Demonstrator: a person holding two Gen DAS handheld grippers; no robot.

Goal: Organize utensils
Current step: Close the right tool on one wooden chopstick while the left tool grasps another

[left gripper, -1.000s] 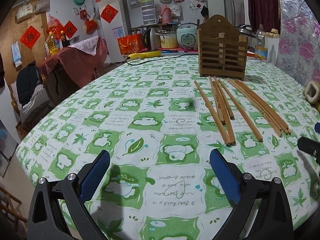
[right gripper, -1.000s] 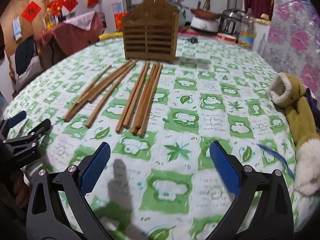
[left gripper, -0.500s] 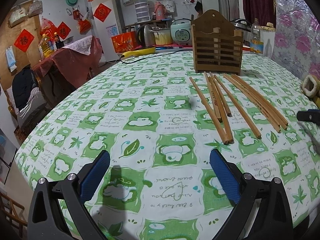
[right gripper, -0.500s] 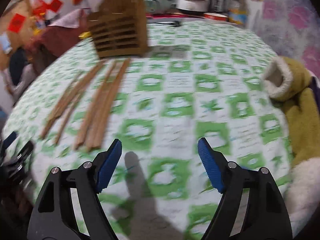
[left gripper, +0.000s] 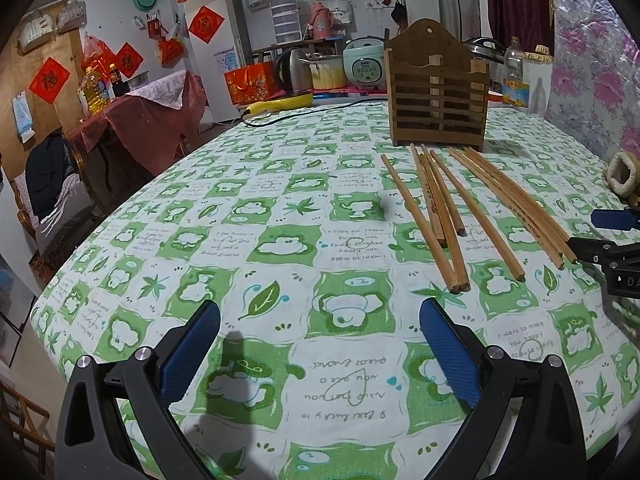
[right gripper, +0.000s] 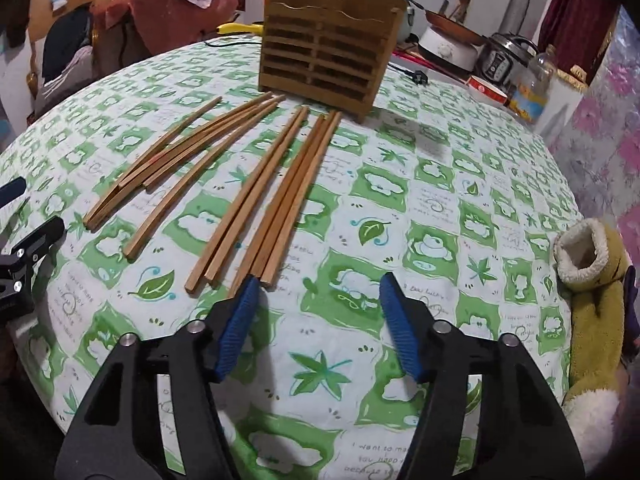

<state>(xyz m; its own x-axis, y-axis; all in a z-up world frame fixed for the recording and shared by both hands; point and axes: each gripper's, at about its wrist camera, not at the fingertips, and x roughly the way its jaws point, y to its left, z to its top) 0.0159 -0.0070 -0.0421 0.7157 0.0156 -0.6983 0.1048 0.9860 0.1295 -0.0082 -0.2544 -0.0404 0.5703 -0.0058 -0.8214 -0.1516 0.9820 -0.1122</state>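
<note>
Several wooden chopsticks (left gripper: 448, 208) lie loose on the green-and-white tablecloth in front of a slatted wooden utensil holder (left gripper: 438, 92). They also show in the right wrist view (right gripper: 256, 196), below the holder (right gripper: 332, 52). My left gripper (left gripper: 320, 344) is open and empty, hovering near the table's front, left of the chopsticks. My right gripper (right gripper: 316, 320) is open and empty; its left fingertip (right gripper: 244, 300) sits just at the near ends of the rightmost chopsticks. Its tip shows at the right edge of the left wrist view (left gripper: 612, 240).
A plush toy (right gripper: 596, 292) lies at the table's right edge. Behind the holder stand a rice cooker (left gripper: 364, 68), pots, a bottle (left gripper: 516, 76) and a yellow-handled cable (left gripper: 280, 104). The table edge curves away on the left.
My right gripper has moved forward and left toward the near ends of the chopsticks and narrowed its opening. My left gripper has shifted slightly; chopsticks have not moved.
</note>
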